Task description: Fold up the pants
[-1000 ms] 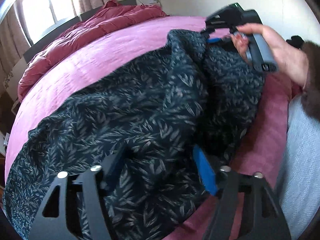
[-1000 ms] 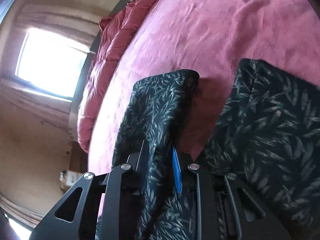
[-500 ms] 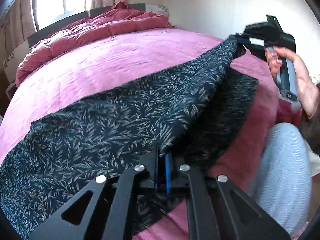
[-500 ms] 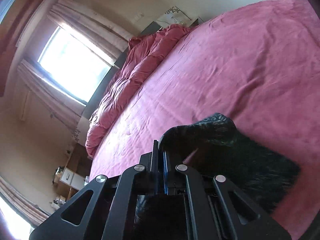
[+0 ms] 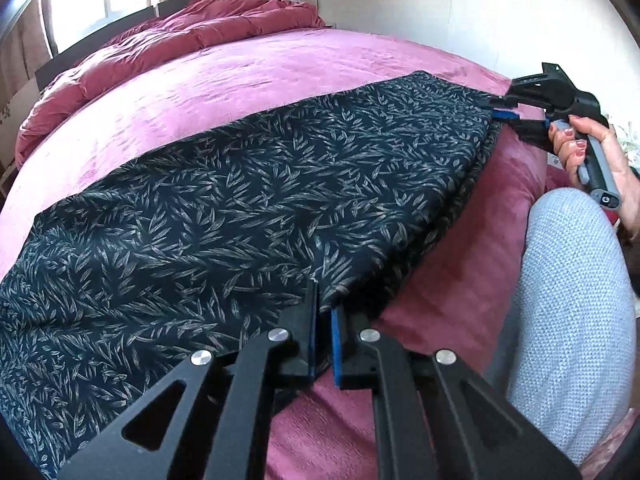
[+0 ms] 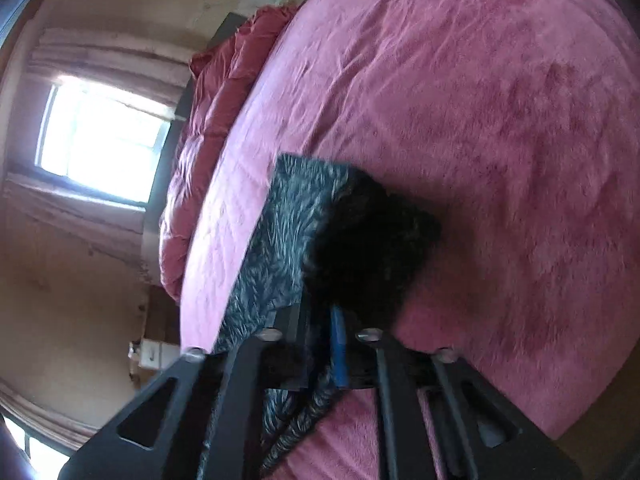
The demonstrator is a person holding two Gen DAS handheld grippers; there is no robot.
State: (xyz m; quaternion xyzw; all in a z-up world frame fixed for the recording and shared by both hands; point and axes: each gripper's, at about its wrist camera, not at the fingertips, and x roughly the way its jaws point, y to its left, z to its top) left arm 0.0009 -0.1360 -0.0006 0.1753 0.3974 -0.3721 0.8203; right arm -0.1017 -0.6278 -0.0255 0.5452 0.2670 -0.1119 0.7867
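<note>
The leaf-print pants are doubled lengthwise on the pink bedspread, clamped by left gripper and right gripper, crosswise folds remaining.

A: The pants are dark navy, nearly black, with a pale grey leaf print all over.

B: Yep, and the bed cover under them is pink, while the bunched-up duvet is a deeper red.

A: Both tools are black with blue pads: left tool, right tool. Her nails are dusky pink, and the trouser leg is light grey knit.
</note>
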